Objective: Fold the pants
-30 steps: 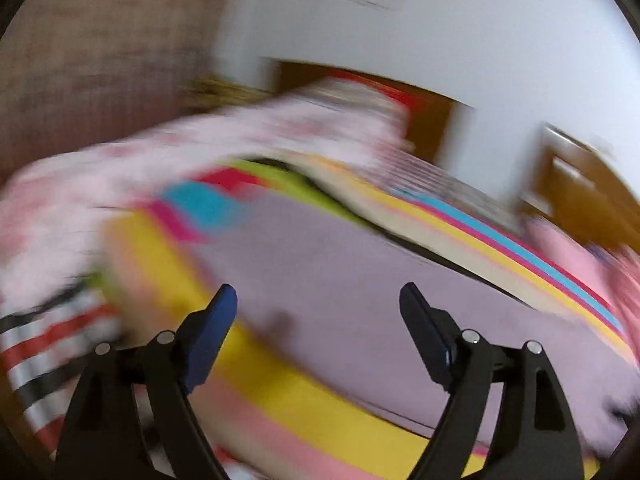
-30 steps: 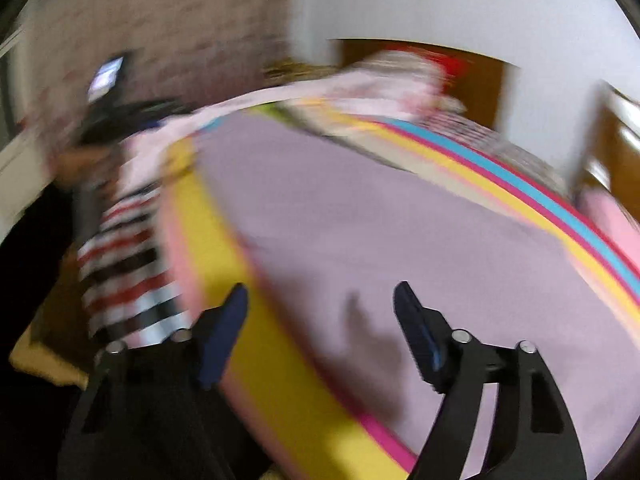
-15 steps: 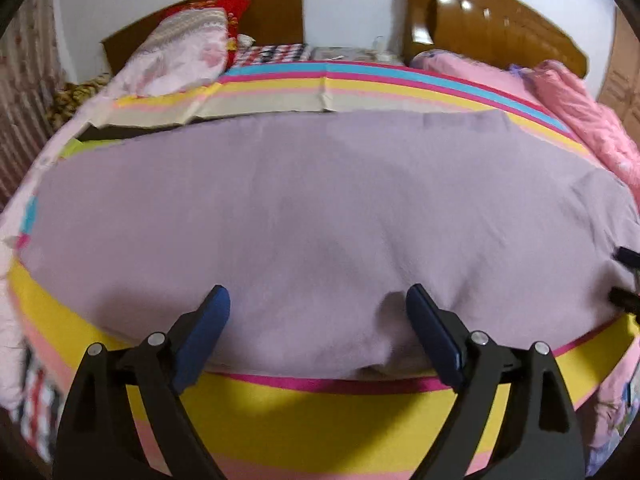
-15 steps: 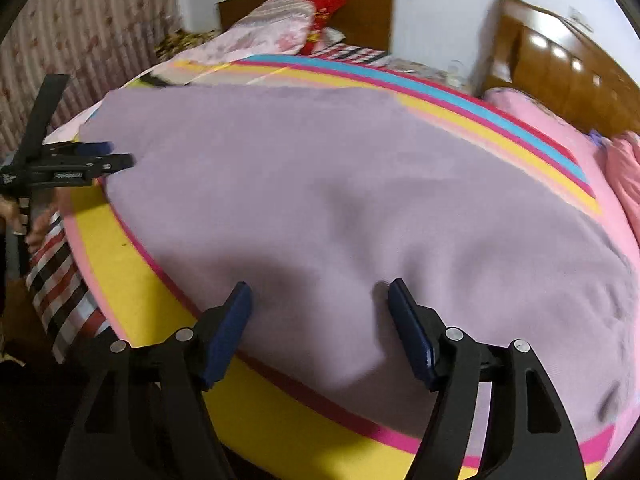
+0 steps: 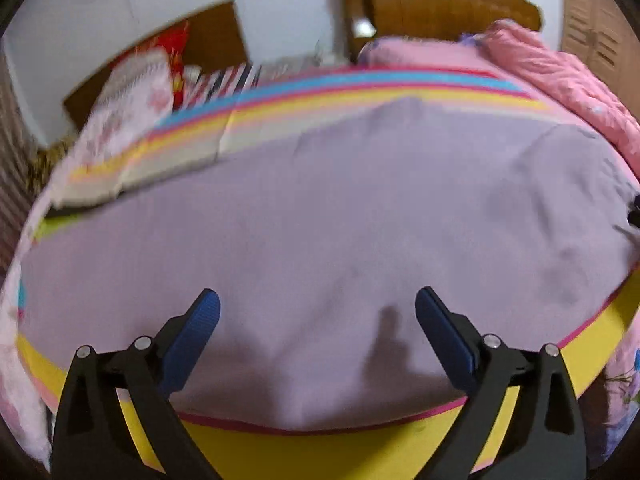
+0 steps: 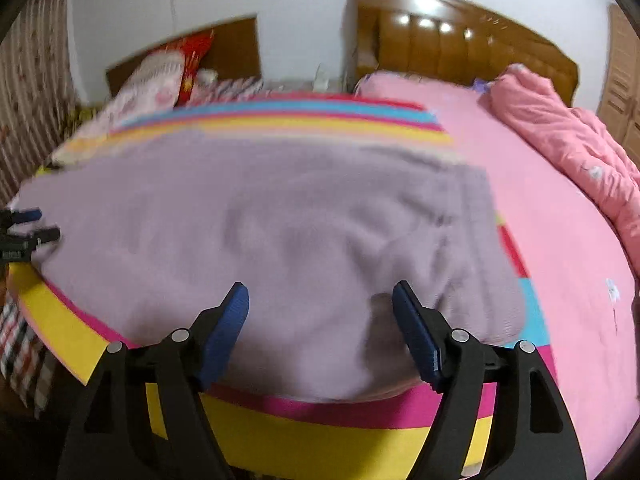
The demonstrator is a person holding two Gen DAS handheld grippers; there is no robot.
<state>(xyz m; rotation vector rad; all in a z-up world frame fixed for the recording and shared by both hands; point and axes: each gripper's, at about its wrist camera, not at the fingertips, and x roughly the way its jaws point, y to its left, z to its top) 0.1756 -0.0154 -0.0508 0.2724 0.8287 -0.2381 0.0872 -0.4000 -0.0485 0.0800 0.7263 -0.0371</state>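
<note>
A wide lilac-purple garment, the pants (image 5: pixel 320 220), lies spread flat across the striped bed; it also shows in the right wrist view (image 6: pixel 280 216). My left gripper (image 5: pixel 318 316) is open and empty, hovering just above the cloth's near edge. My right gripper (image 6: pixel 320 304) is open and empty above the cloth's near right part. The left gripper's tips show at the left edge of the right wrist view (image 6: pixel 30 226). The view is blurred, so waistband and legs cannot be told apart.
The bed has a striped sheet with a yellow band (image 5: pixel 320 452) along the near edge. Pillows (image 5: pixel 132 92) lie at the far left. A pink quilt (image 6: pixel 568 140) is bunched at the right. Wooden headboards (image 6: pixel 440 44) stand behind.
Both grippers have swung from the bed's left side to face the purple cloth, then moved further right and closer to its near edge. Both stay open.
</note>
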